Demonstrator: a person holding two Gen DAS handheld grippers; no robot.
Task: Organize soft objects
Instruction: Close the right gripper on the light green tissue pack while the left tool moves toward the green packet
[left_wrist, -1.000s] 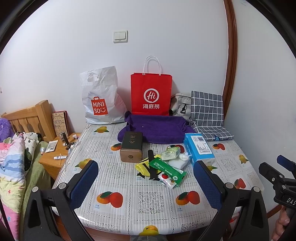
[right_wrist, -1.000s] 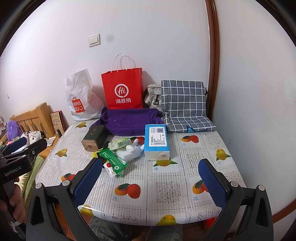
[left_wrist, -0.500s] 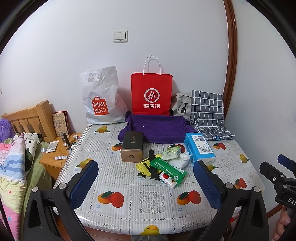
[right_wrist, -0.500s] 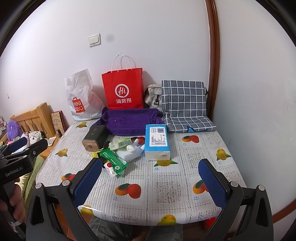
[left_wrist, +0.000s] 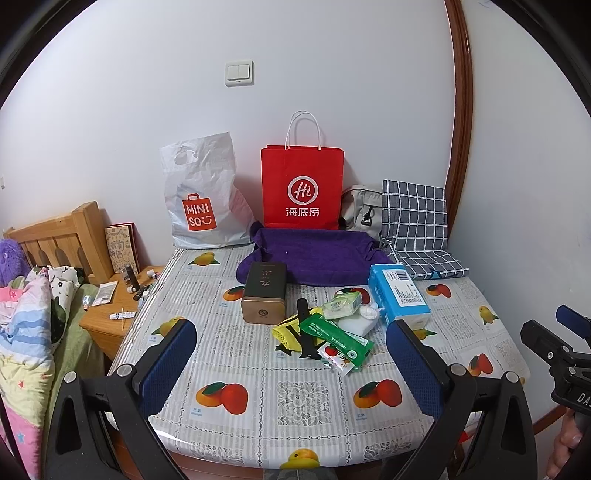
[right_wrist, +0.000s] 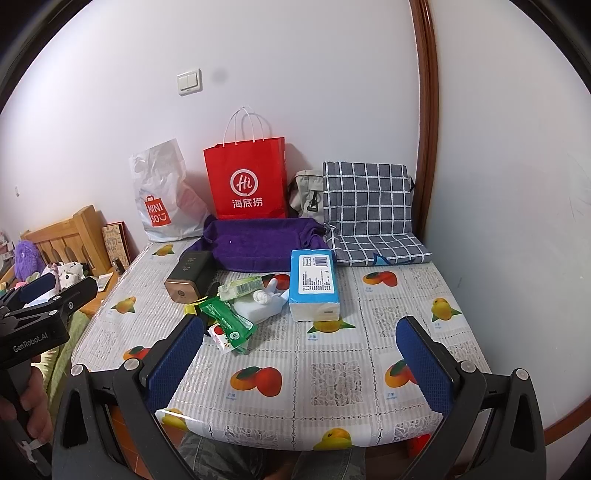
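White walls are backing the table (left_wrist: 303, 398); both hand-held grippers, left (left_wrist: 291, 363) and right (right_wrist: 299, 356), are hovering wide and empty. Best approaching the tissue pack (right_wrist: 313, 282) squarely, pinching gently.

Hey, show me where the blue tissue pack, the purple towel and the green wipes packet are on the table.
Blue rectangular tissue pack (right_wrist: 314, 280), right wrist view, on its printed top face.
Purple folded towel (left_wrist: 314, 258), left wrist view, on its flat middle.
Green plastic wipes packet (left_wrist: 334, 338), left wrist view, on its green front.
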